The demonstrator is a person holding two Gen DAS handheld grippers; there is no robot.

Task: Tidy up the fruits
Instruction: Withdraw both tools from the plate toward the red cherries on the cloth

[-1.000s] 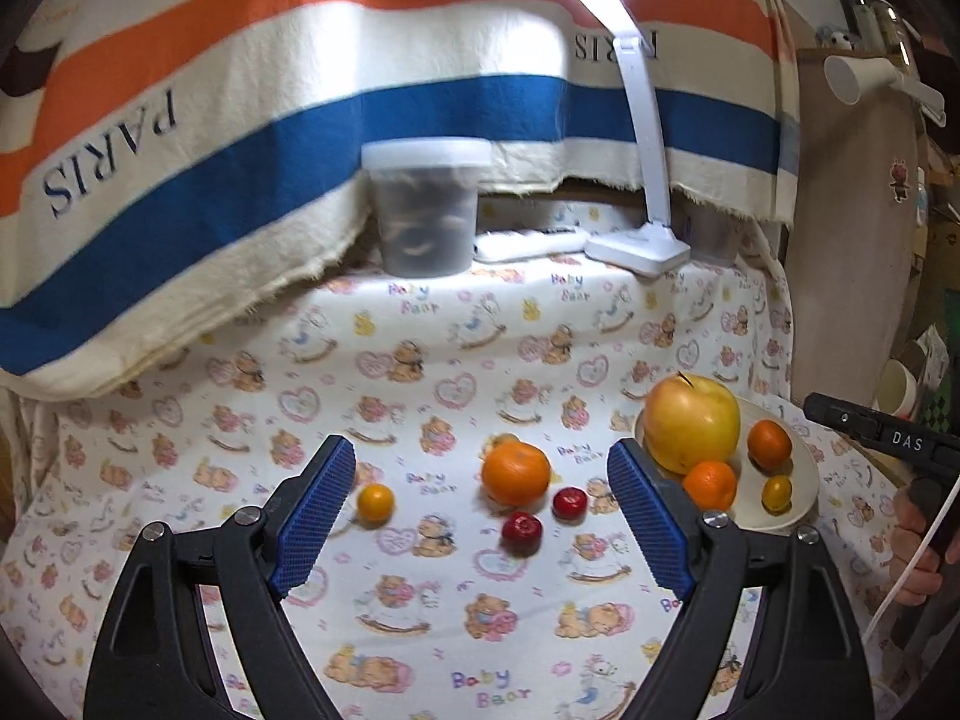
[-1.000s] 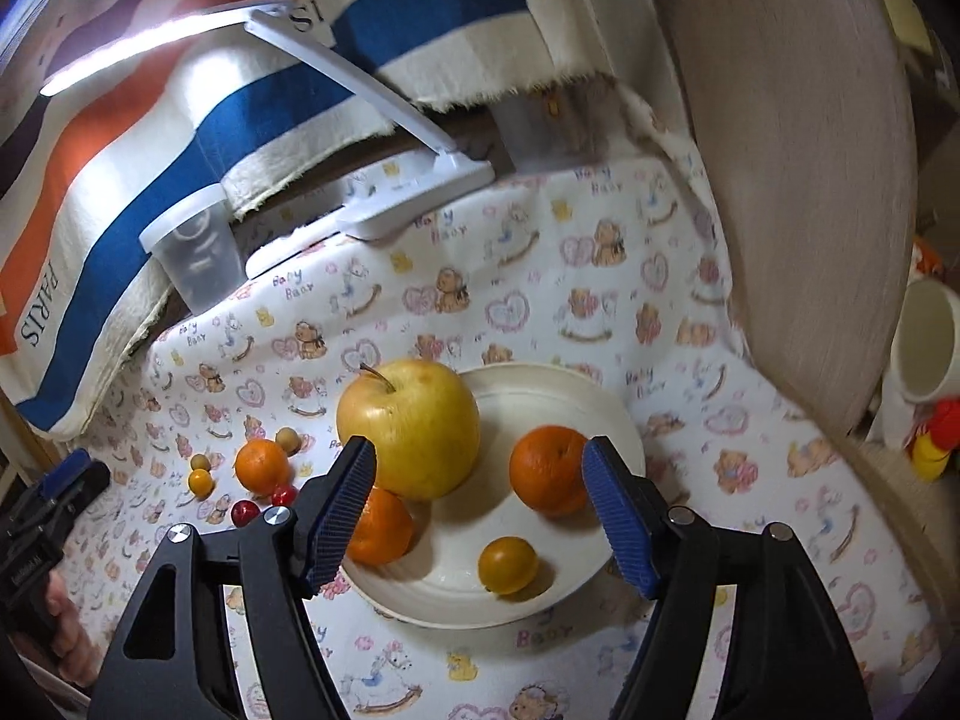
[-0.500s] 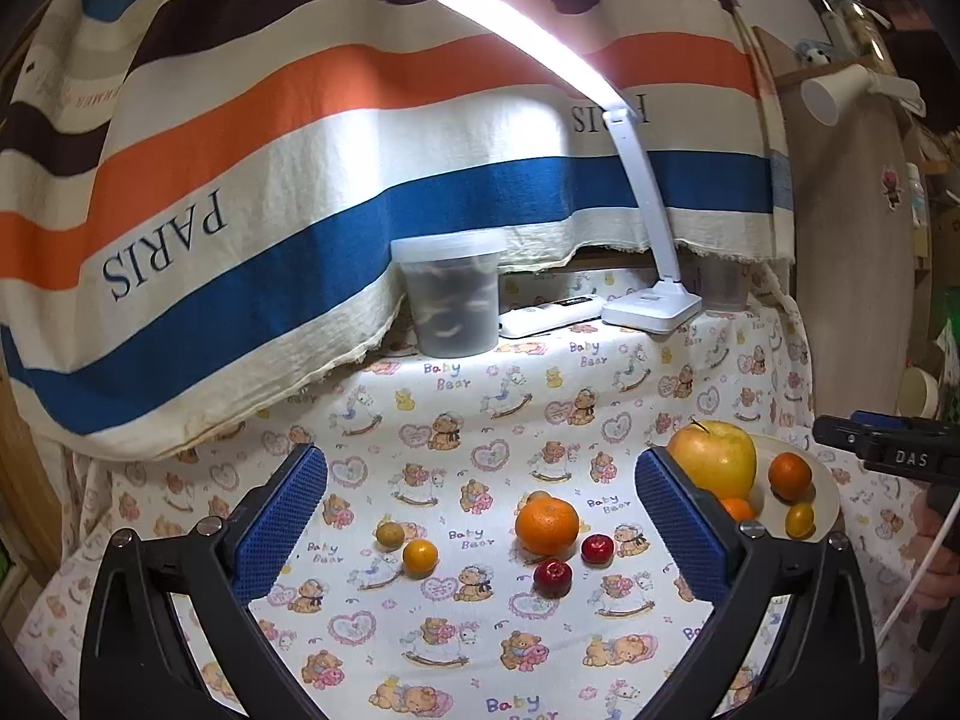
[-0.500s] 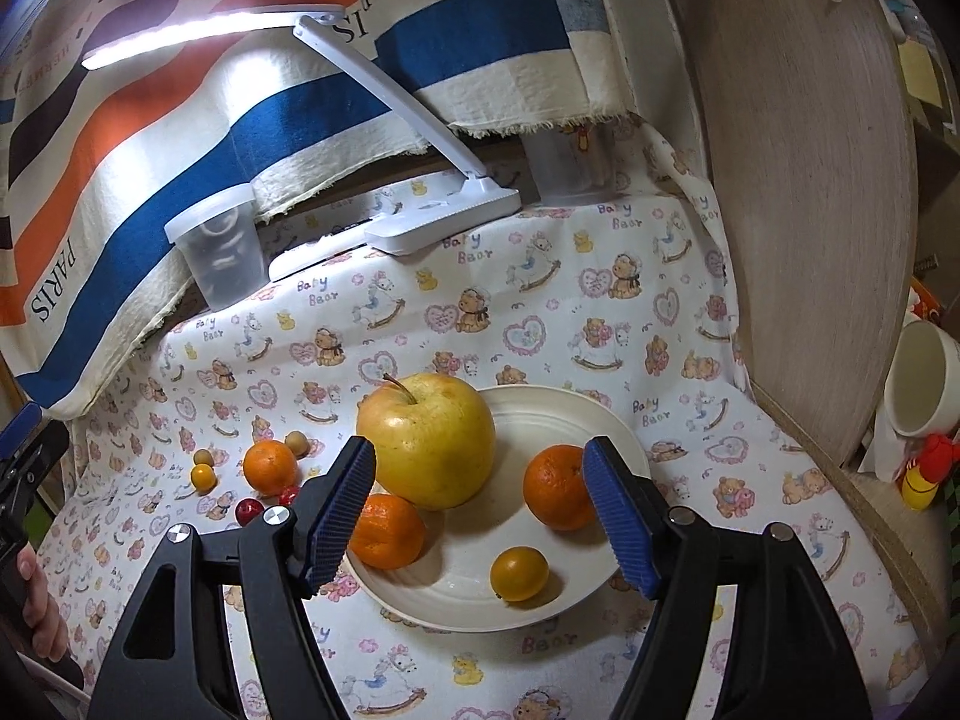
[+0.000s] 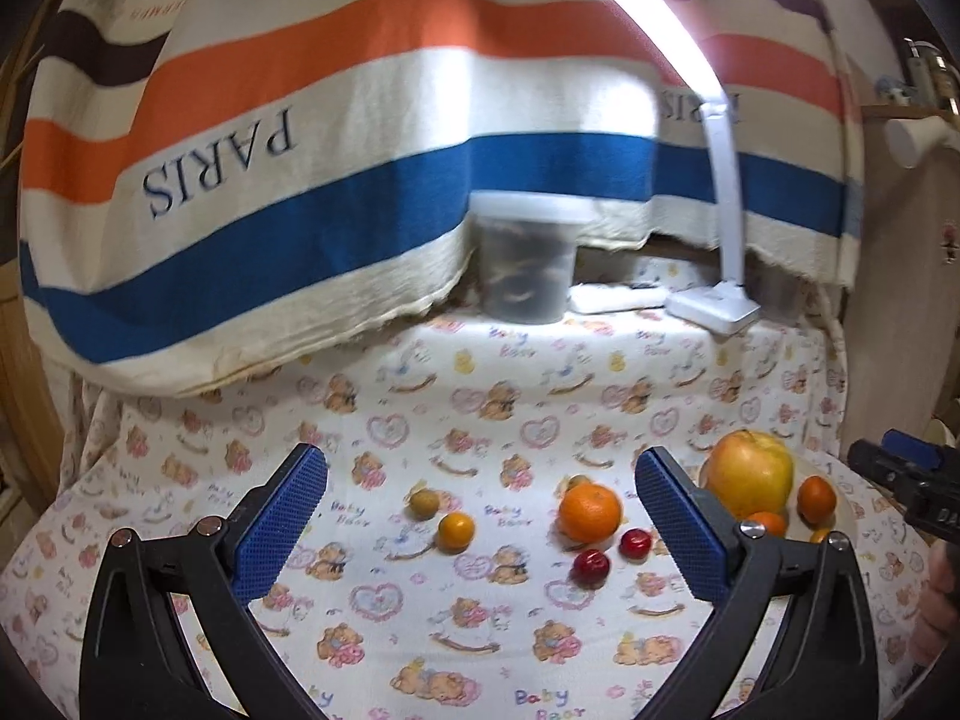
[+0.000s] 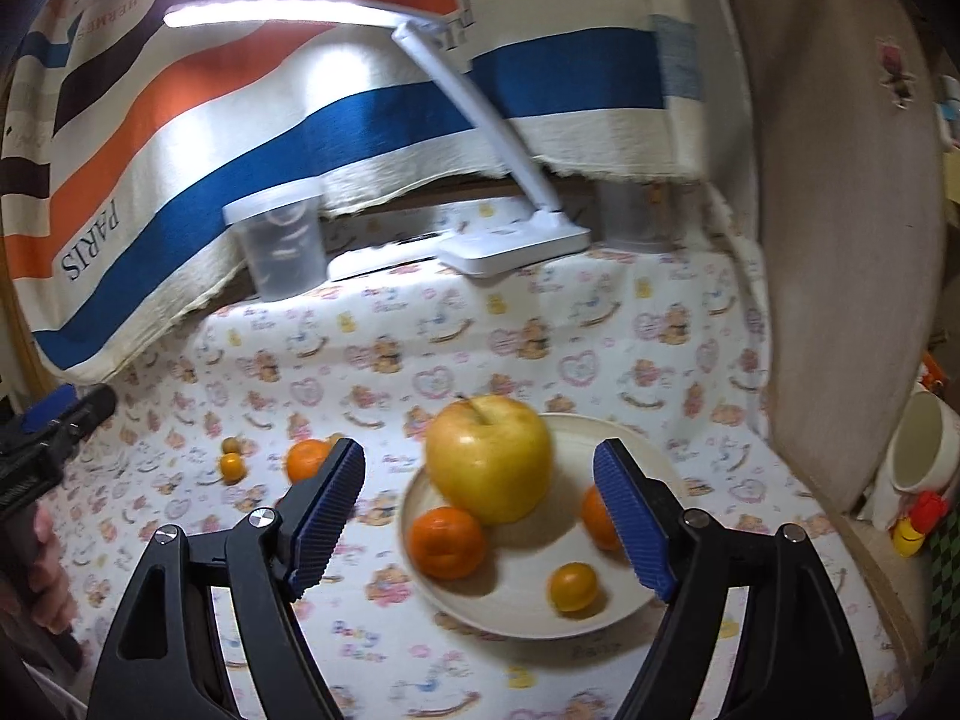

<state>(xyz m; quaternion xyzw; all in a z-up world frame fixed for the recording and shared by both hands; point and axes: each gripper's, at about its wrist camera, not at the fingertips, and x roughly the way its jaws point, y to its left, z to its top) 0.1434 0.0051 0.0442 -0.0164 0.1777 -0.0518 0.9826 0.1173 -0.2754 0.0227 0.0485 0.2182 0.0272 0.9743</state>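
Observation:
A white plate [image 6: 528, 612] holds a big yellow apple [image 6: 489, 459], two mandarins [image 6: 447, 542] and a small yellow fruit [image 6: 573, 586]. My right gripper [image 6: 480, 519] is open and empty, hovering just in front of the plate. On the cloth to the left lie a mandarin [image 5: 589, 511], two small red fruits [image 5: 591, 567], a small orange fruit [image 5: 454, 531] and a brownish one [image 5: 423, 503]. My left gripper [image 5: 480, 531] is open and empty, in front of these loose fruits. The plate shows at the right of the left wrist view [image 5: 840, 501].
A lidded clear plastic tub [image 5: 525, 264], a white desk lamp [image 5: 714, 306] and a white flat device stand at the back under a striped hanging blanket [image 5: 300, 180]. A wooden panel [image 6: 840, 240] bounds the right side, with a white mug [image 6: 921, 450] beyond it.
Both views have shifted: the left gripper has dropped closer toward the loose fruits, and the right gripper has moved a little left, nearer the plate. Both stay open. No fruit has moved.

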